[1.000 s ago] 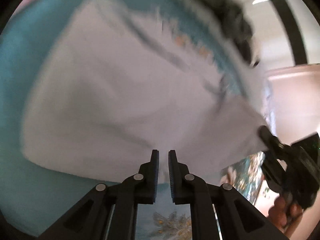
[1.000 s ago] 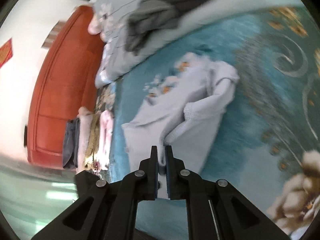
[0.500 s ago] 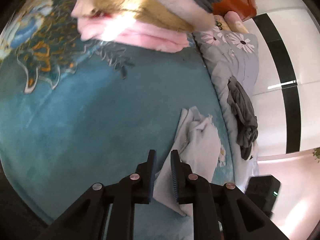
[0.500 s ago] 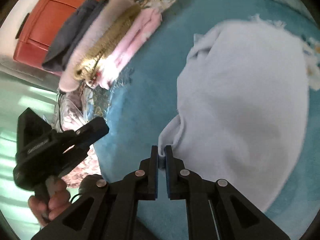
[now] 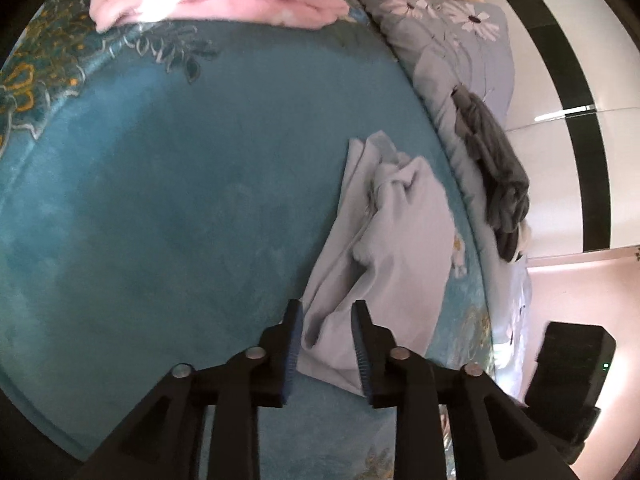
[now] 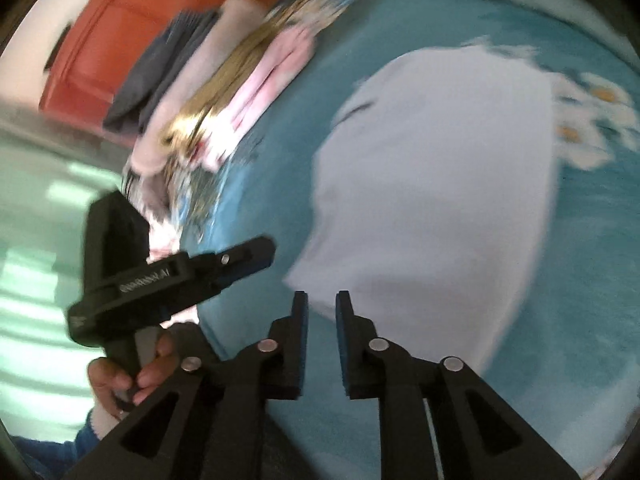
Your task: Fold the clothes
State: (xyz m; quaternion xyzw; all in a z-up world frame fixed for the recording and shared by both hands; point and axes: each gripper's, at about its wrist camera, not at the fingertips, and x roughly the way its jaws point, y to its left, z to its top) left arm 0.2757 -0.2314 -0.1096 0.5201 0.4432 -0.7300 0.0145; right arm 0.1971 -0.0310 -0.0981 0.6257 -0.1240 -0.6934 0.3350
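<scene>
A pale lilac garment (image 5: 384, 248) lies folded over on the teal bedspread (image 5: 168, 200). In the left wrist view its near corner sits between the parted fingers of my left gripper (image 5: 325, 312), which is open and not pinching it. In the right wrist view the same garment (image 6: 436, 196) spreads wide and smooth. My right gripper (image 6: 321, 300) is open just off its near edge. The left gripper (image 6: 240, 260) also shows there at the left, in a hand.
A stack of folded clothes, pink, gold and dark grey (image 6: 224, 92), sits at the bed's far side by an orange headboard (image 6: 132, 28). A grey garment (image 5: 492, 160) lies on a floral quilt (image 5: 448, 32). A black box (image 5: 568, 364) stands right.
Both grippers have opened and let go of the lilac garment, which now lies on the bedspread. Both have drawn back a little from its edge.
</scene>
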